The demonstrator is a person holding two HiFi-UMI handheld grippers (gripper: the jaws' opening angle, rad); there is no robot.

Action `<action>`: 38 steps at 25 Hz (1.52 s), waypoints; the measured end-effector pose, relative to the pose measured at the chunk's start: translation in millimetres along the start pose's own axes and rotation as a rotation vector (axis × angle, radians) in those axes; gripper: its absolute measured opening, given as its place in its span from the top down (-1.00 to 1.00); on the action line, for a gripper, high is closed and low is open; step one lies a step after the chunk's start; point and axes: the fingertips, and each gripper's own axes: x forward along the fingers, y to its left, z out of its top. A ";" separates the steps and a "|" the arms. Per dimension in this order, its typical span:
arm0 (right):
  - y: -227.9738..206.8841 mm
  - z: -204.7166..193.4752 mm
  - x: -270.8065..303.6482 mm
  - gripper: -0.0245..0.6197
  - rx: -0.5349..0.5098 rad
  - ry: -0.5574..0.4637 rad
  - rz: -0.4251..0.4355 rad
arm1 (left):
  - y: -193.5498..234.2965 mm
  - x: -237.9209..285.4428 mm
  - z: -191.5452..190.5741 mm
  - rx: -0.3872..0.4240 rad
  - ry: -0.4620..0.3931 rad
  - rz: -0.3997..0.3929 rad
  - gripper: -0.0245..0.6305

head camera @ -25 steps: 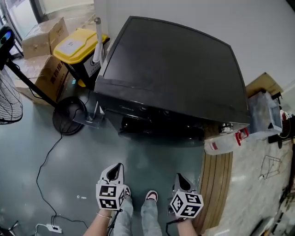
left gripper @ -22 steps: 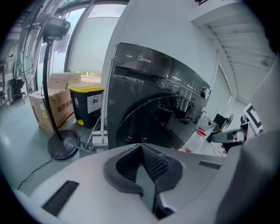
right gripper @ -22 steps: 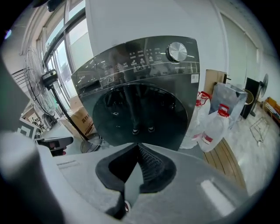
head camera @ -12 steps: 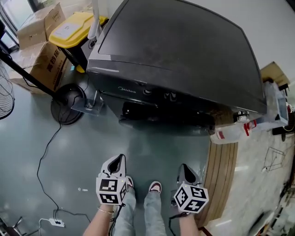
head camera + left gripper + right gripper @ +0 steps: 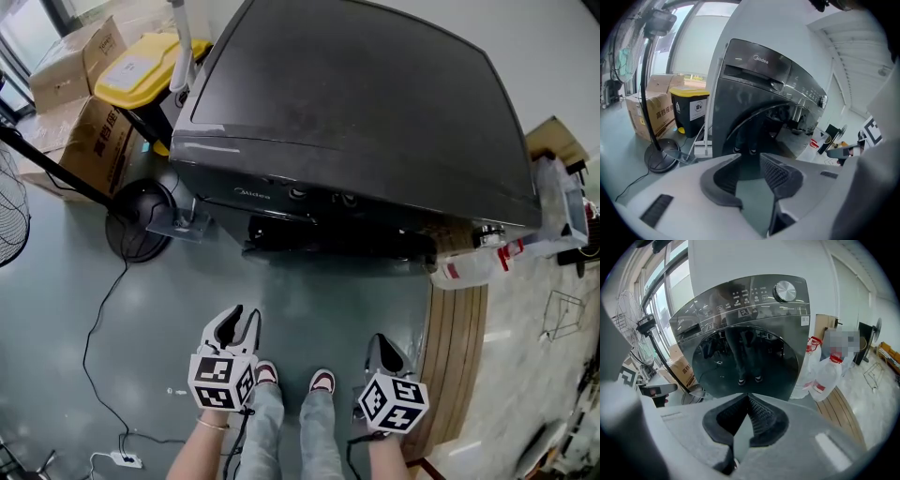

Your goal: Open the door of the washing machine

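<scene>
On the washing machine a logo reads Midea.

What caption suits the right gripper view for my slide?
Empty, shut right tongs face the washing machine, its round door closed; plastic bottles stand to its right.

Bright, even daylight from the windows left of the left hand-held gripper. Glossy washing machine door ahead mirrors the room. Gripper views bow hard, corners black; near jaws slightly soft.
</scene>
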 end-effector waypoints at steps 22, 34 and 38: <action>4.1 -4.9 -13.2 0.91 0.112 -0.011 -0.092 | -4.0 32.6 54.6 0.332 0.018 -0.246 0.29; 13.5 3.8 -4.0 0.91 0.128 -0.010 -0.084 | -5.5 58.1 67.5 0.518 0.046 -0.303 0.29; 14.2 0.1 -2.1 0.90 0.124 0.002 -0.079 | -3.7 65.7 68.2 0.587 0.057 -0.323 0.29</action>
